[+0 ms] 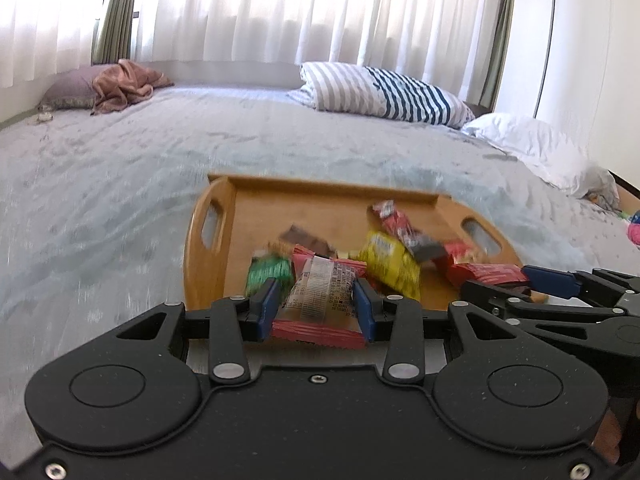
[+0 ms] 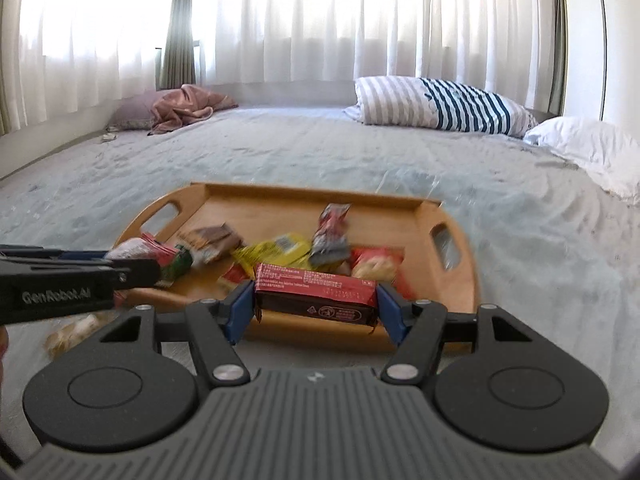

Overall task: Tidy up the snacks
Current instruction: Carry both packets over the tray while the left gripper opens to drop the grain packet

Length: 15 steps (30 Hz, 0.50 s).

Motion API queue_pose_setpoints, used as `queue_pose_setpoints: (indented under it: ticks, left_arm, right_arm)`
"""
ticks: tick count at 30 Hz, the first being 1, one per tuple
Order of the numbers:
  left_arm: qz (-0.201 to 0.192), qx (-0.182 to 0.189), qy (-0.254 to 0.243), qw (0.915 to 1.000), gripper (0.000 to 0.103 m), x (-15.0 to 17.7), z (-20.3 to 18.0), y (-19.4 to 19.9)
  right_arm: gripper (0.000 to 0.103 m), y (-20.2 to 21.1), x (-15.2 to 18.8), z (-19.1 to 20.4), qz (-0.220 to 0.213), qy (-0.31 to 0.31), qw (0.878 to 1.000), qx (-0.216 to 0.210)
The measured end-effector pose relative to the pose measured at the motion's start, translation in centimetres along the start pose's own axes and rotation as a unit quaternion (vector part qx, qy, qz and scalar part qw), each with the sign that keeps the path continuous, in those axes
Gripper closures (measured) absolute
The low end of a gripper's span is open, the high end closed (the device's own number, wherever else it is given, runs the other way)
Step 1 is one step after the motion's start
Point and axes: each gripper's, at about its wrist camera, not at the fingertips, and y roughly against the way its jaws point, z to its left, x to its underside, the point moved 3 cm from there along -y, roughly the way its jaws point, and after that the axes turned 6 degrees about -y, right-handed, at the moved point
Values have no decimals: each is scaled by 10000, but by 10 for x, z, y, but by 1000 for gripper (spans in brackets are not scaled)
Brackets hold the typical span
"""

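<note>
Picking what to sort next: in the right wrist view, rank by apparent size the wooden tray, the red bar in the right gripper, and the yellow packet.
1. wooden tray
2. red bar, though nearness to the camera enlarges it
3. yellow packet, partly hidden

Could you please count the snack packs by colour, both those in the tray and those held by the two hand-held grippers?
Green pack: 1
Brown pack: 1
Yellow pack: 1
Red-and-grey pack: 1
Red: 3, namely the red bar, the labelled red pack and the loose red pack
Total: 7 that I can tell; the blur may hide more.
</note>
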Motion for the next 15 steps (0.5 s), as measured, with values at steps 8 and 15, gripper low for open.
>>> queue_pose_setpoints:
  ticks: [8, 15]
  left_arm:
    - [-110, -20, 64, 9999, 65, -34, 0, -22]
    - [-23, 11, -90, 10000, 65, -47, -15, -51]
  right_arm:
    - [35, -27, -27, -27, 2, -41, 10000, 3]
    - [35, -53, -37, -37, 171, -28, 9997, -180]
